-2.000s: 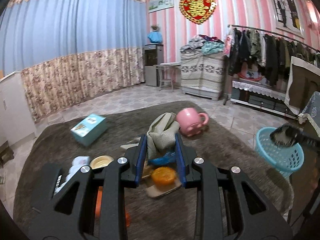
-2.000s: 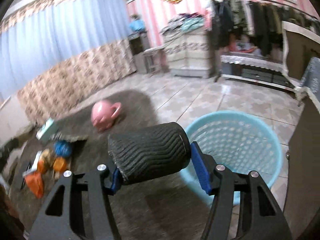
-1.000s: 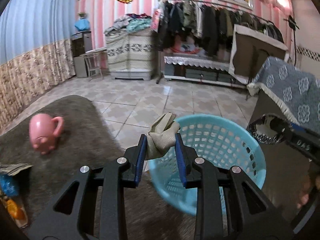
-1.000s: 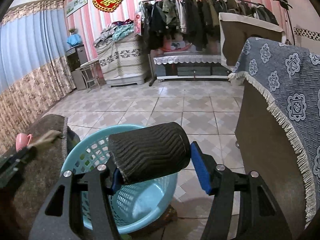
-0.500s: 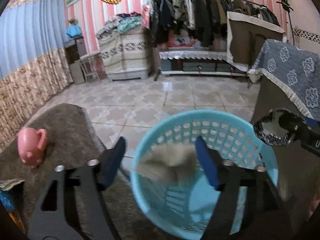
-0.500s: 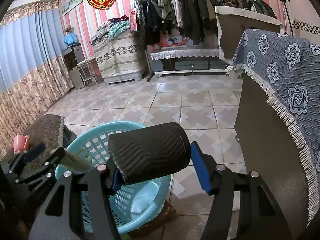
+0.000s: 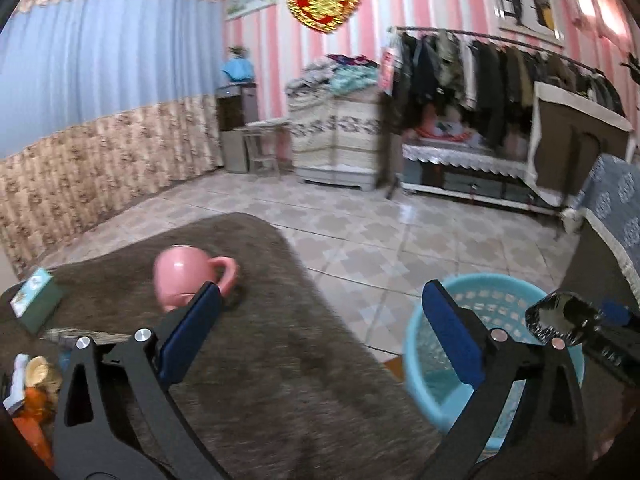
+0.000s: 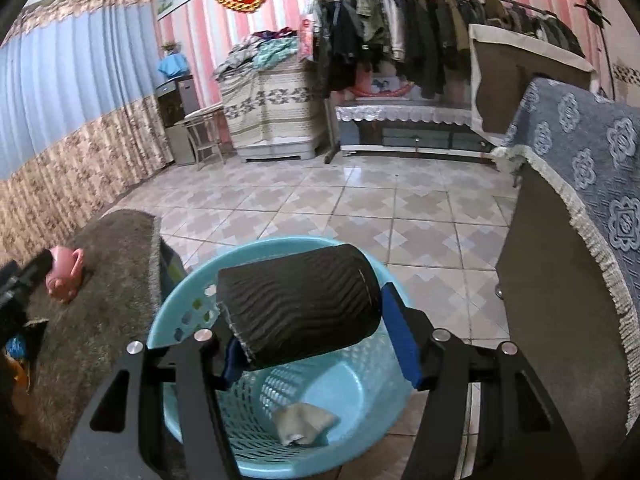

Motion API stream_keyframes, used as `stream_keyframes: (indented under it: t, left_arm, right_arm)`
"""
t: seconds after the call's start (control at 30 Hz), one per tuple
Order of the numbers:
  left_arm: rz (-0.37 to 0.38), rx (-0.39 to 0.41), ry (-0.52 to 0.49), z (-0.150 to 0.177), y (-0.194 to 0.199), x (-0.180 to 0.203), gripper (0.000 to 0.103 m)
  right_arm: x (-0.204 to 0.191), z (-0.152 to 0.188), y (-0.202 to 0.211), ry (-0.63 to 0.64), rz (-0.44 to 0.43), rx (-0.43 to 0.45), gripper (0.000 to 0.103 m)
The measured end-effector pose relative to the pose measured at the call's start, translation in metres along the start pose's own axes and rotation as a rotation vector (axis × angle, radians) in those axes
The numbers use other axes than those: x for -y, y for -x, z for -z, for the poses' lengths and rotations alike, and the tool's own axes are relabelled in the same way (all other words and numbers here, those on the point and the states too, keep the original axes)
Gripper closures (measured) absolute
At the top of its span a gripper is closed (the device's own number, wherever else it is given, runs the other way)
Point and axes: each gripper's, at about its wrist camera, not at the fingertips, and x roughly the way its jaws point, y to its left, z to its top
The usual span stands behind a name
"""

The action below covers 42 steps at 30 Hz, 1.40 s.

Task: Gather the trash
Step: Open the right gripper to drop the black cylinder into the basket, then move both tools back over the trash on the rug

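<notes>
Left wrist view: the left gripper [image 7: 320,332] fills the lower half of the frame, its jaws opening to their widest with nothing between them. Beyond its left finger, at centre left, a pink mug [image 7: 188,276] lies tipped on the dark brown rug [image 7: 280,380]. A teal box [image 7: 34,300] sits on the rug at the left edge, and a heap of trash [image 7: 32,380], orange and yellow pieces among it, lies in the lower left corner. At lower right the blue basket [image 7: 496,296] stands on the tiled floor [image 7: 380,232] just beside the rug's edge. The black ribbed cup [image 7: 560,318] shows end-on above the basket's right rim, carried by the right gripper [image 7: 600,332].

Right wrist view: the right gripper [image 8: 312,340] is closed on the black ribbed cup [image 8: 298,304], which lies sideways between the blue pads at the frame's centre, directly above the blue basket [image 8: 188,308]. A crumpled beige wrapper [image 8: 302,422] rests on the basket's bottom, at lower centre. The pink mug [image 8: 64,274] lies on the rug [image 8: 108,280] at the left, with the left gripper's dark tip showing at the left edge.
</notes>
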Motion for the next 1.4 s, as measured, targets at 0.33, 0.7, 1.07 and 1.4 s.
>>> stream_keyframes:
  t: [0.33,0.7,1.07,1.4]
  left_arm:
    - [-0.091,0.017,0.039,0.000,0.032,-0.044,0.006]
    - [-0.167,0.043,0.083,0.011,0.072,-0.091,0.006]
    - [-0.288,0.088,0.113,0.032,0.130,-0.148,0.006]
    - [-0.372,0.070,0.155,0.059,0.166,-0.205,0.006]
  right_arm:
    - [-0.013,0.001,-0.009,0.000,-0.033,-0.021,0.017]
    - [-0.040,0.000,0.005,0.059,-0.037,0.002,0.006]
    - [-0.099,0.007,0.039,0.165,-0.154,0.031,0.006]
    - [-0.171,0.038,0.065,0.300,-0.305,0.002,0.006]
